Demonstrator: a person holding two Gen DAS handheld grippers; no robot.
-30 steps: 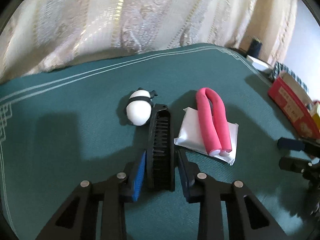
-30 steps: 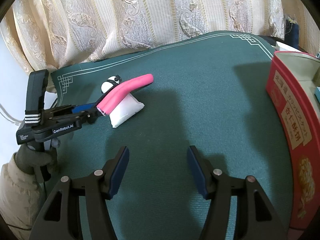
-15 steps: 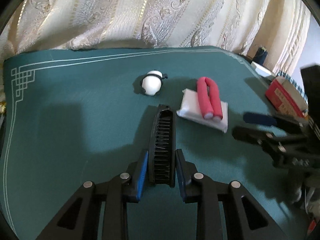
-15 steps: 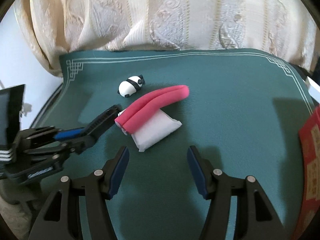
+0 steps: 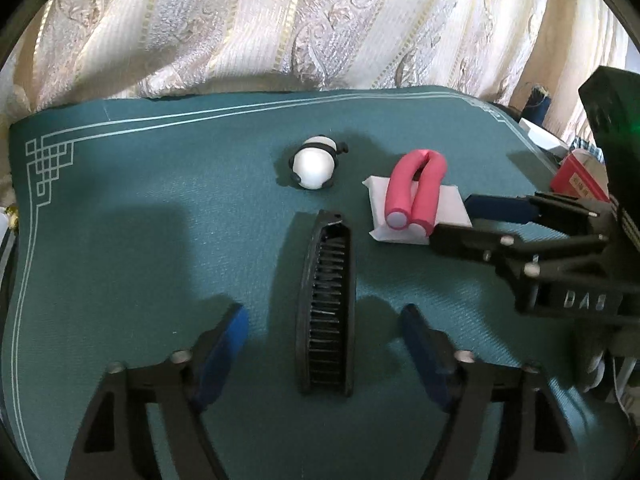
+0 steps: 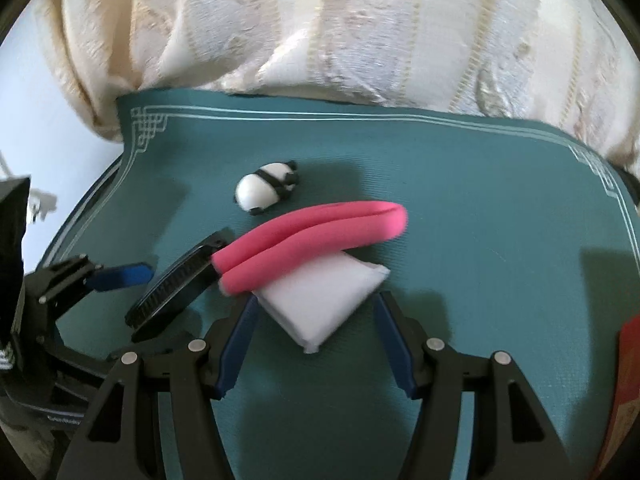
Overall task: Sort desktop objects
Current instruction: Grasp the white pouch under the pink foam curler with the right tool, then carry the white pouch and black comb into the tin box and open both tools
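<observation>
A black toothed hair clip (image 5: 326, 304) lies flat on the green mat (image 5: 140, 260). My left gripper (image 5: 322, 314) straddles it with jaws opening, and the blue pads stand clear of its sides. Beyond it rest a small panda toy (image 5: 314, 162) and a bent pink foam roller (image 5: 416, 188) on a white packet (image 5: 452, 206). My right gripper (image 6: 316, 304) is open, with the near corner of the white packet (image 6: 328, 296) between its fingers, untouched. The pink roller (image 6: 312, 236) lies across the packet; the clip (image 6: 180, 280) and panda (image 6: 266, 192) sit to the left.
A red printed box (image 5: 580, 184) stands at the mat's right edge, also seen as a red box (image 6: 628, 380). A dark thread spool (image 5: 538, 104) sits behind it. A patterned curtain (image 5: 320, 20) hangs along the far edge of the mat.
My left gripper has let go of the black clip and its jaws have spread apart. My right gripper has moved left up to the white packet and pink roller.
</observation>
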